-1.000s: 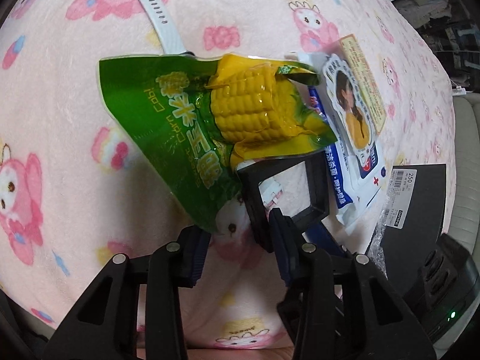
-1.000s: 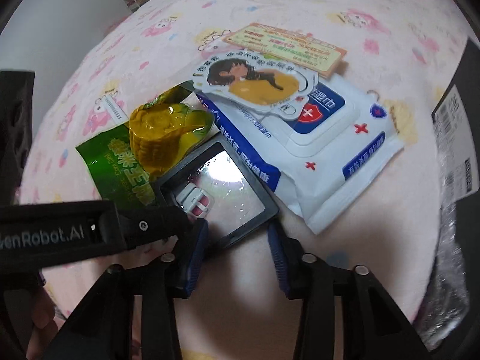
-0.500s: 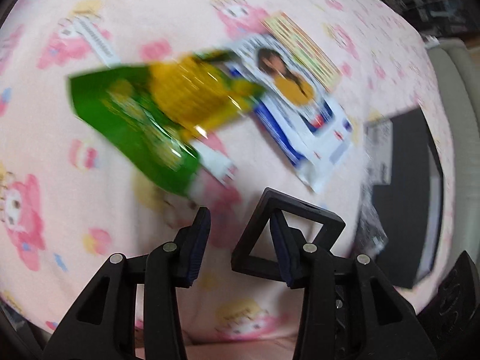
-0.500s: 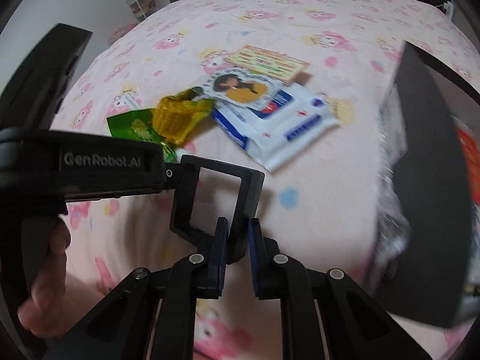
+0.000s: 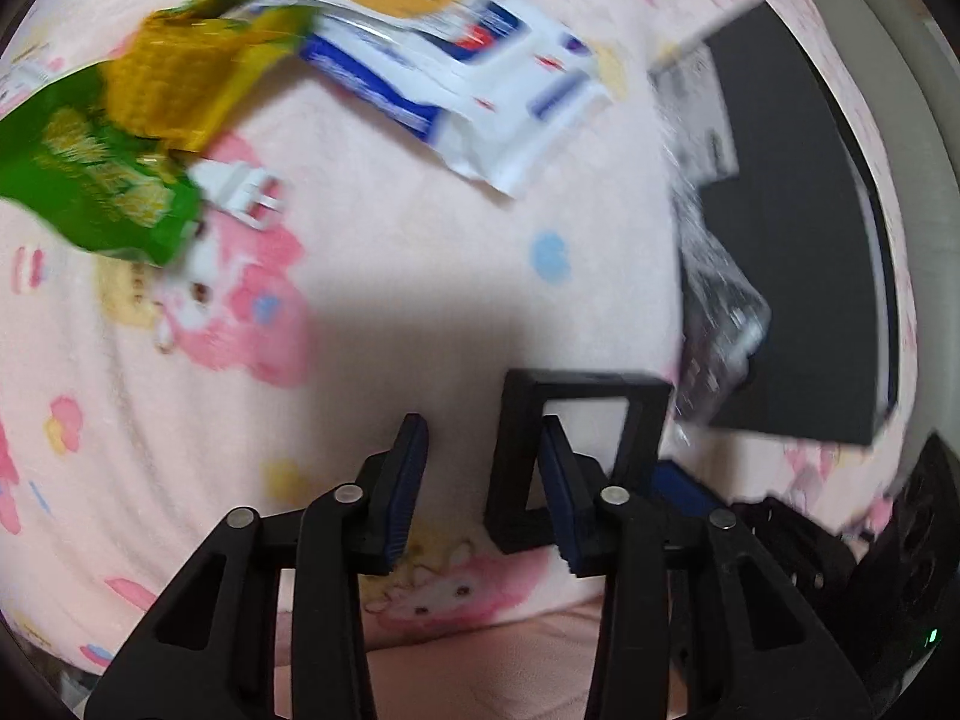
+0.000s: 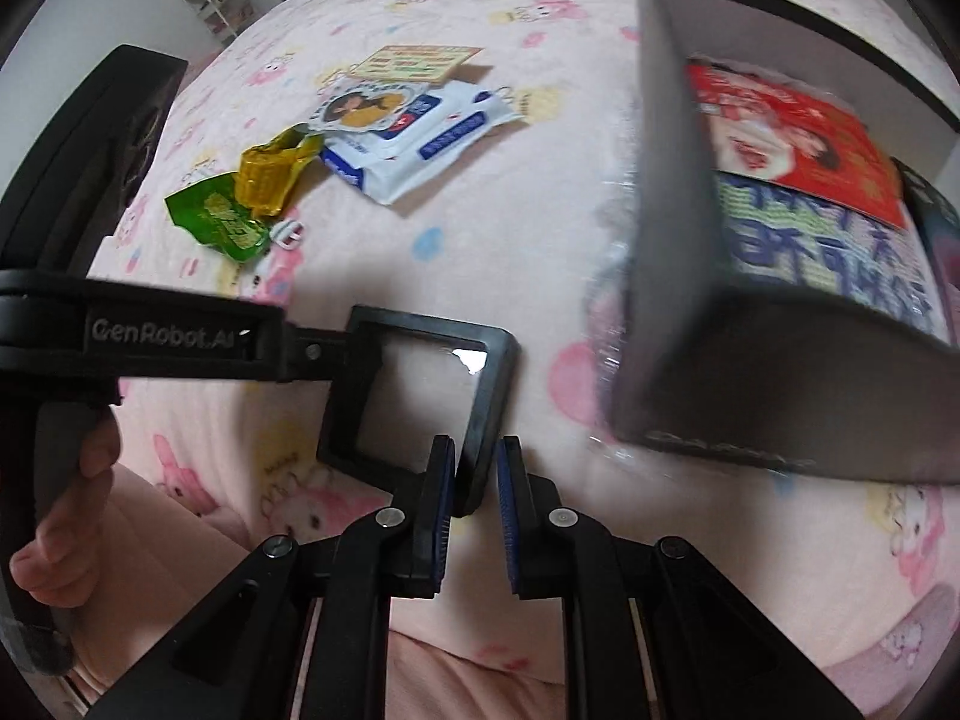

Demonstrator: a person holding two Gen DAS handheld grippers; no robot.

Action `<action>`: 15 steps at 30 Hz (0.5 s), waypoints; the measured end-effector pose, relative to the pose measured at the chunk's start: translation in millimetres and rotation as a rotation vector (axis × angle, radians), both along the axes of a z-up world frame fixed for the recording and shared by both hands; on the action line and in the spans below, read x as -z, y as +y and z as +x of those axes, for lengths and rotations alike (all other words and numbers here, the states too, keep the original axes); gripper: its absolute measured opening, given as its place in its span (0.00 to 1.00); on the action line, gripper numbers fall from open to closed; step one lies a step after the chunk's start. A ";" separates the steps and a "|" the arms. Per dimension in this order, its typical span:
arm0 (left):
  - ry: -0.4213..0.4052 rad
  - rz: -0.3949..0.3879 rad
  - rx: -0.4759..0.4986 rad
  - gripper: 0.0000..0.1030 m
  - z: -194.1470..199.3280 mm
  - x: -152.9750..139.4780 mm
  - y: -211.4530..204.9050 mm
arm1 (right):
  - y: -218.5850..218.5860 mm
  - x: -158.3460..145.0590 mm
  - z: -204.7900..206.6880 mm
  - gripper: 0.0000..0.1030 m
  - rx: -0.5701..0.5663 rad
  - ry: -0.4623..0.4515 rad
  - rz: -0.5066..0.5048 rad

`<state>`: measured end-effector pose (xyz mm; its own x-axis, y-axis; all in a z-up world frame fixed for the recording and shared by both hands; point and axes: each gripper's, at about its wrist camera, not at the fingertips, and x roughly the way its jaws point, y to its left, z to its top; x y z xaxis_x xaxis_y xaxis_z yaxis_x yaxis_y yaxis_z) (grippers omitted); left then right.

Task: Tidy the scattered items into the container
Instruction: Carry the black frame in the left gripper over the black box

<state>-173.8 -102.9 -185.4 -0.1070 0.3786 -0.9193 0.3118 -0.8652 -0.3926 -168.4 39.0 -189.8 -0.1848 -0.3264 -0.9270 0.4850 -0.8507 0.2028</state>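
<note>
frame (image 6: 420, 396): black square frame with clear pane, held above the blanket (image 6: 510, 228), just beside the box (image 6: 672, 276)
right gripper (image 6: 474, 480): pads pinch the frame's near corner
left gripper (image 5: 480, 474): jaws apart; one finger pokes through the frame opening, nothing clamped
done: box already holds a red packet (image 6: 798, 138) and a blue one
left: corn pack (image 6: 240, 210), wipes (image 6: 420, 138), card (image 6: 414, 63), white strap (image 5: 240, 192) lie on the blanket
progress: roughly midway, my guess

pink cartoon-print blanket (image 6: 492, 252), shelf (image 6: 219, 6) — far corner
</note>
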 end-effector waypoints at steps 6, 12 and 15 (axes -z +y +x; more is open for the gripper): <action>0.005 -0.020 -0.020 0.35 4.2 -11.2 -0.7 | 22.2 -8.6 -0.6 0.12 0.051 0.032 -0.004; -0.003 -0.034 -0.039 0.35 3.2 -19.0 -7.1 | 27.4 -4.5 -6.2 0.12 0.068 -0.001 -0.077; -0.015 -0.023 -0.028 0.35 1.5 -21.2 -8.0 | 26.2 -1.1 -4.8 0.12 0.053 -0.041 -0.133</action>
